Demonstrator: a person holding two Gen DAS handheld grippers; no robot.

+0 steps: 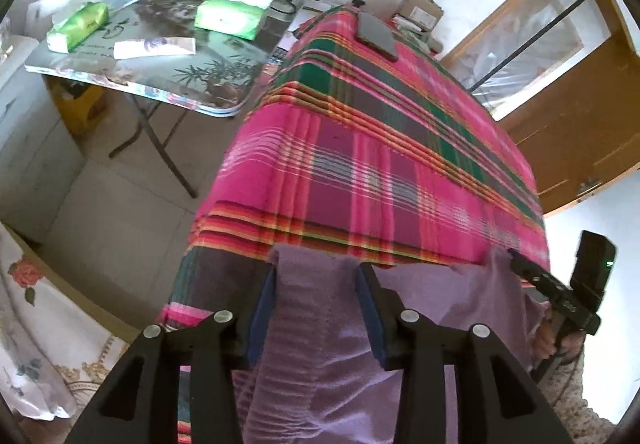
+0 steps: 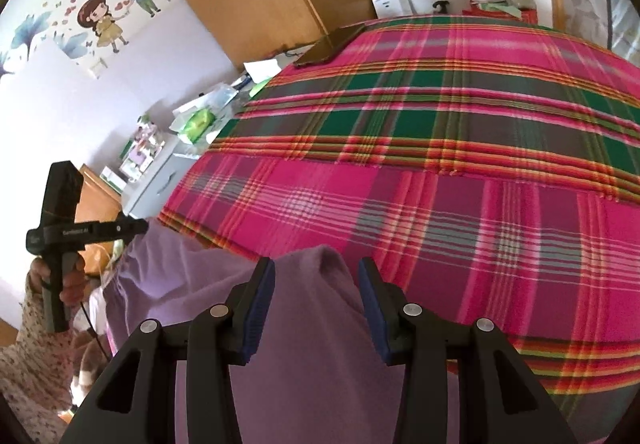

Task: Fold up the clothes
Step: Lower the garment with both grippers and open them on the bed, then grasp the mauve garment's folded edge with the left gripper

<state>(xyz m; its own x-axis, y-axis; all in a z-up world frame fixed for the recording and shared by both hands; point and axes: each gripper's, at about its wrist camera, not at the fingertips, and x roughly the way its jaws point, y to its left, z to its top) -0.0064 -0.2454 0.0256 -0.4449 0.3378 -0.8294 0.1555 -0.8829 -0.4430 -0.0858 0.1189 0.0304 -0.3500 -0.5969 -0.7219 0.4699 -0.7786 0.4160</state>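
Purple garment (image 2: 304, 324) held up at the near edge of the plaid-covered bed (image 2: 460, 172), both grippers gripping it.

Keeping the held edge taut and level should lay it flat. Left gripper (image 1: 316, 308) and right gripper (image 2: 316, 304) show fingers apart around bunched cloth. Only the left view shows the folding table (image 1: 192, 84); only the right, the wall sticker (image 2: 116, 8).
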